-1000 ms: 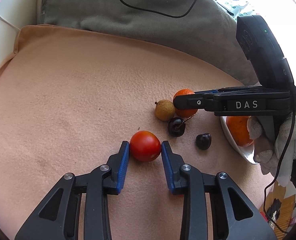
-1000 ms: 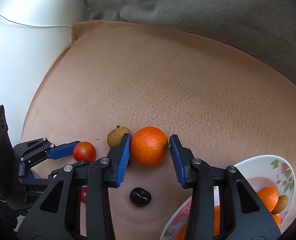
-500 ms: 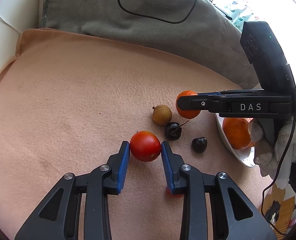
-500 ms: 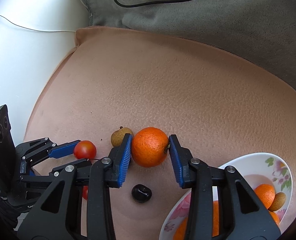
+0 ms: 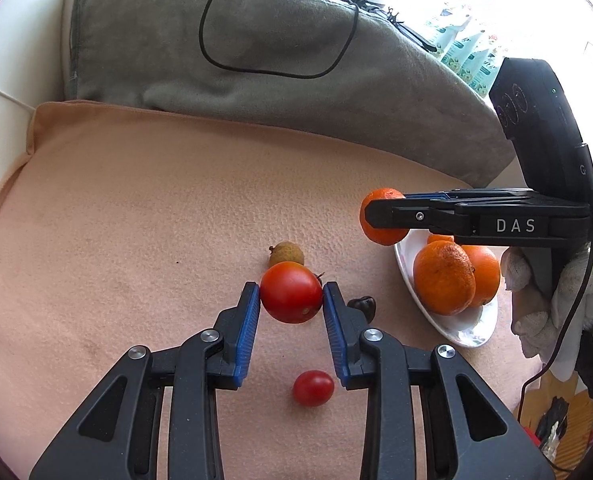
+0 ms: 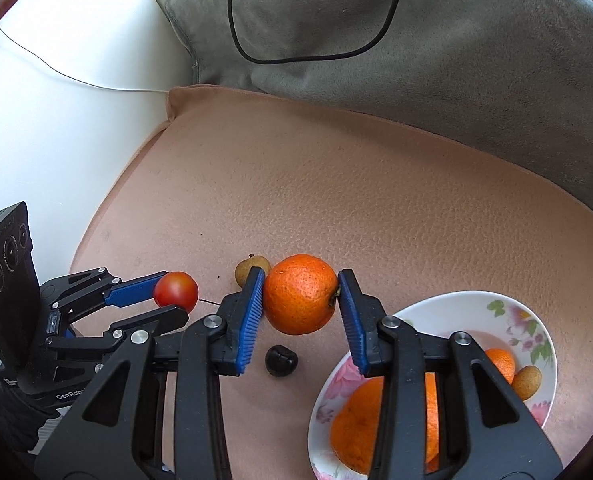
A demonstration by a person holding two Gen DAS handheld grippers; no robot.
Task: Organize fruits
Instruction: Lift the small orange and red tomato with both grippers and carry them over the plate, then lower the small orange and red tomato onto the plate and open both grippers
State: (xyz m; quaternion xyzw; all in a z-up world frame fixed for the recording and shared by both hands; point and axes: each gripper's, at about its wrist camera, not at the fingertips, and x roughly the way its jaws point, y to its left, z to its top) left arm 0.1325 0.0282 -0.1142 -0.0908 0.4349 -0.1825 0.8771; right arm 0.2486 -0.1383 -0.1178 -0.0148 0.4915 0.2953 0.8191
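Inside floral bowl (image 6: 508, 312) — oranges (image 6: 360, 432) plus one brown longan (image 6: 527, 381).

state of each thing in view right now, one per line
left gripper: shut on the tomato
tomato: held, lifted off the cloth
right gripper: shut on the orange
orange: held beside the bowl
bowl: upright, holds oranges and a longan
small tomato: lying on cloth
cherry: lying on cloth
loose longan: lying on cloth

Right gripper (image 6: 301, 295) clamps an orange (image 6: 299, 294) beside the floral bowl (image 6: 530, 316).
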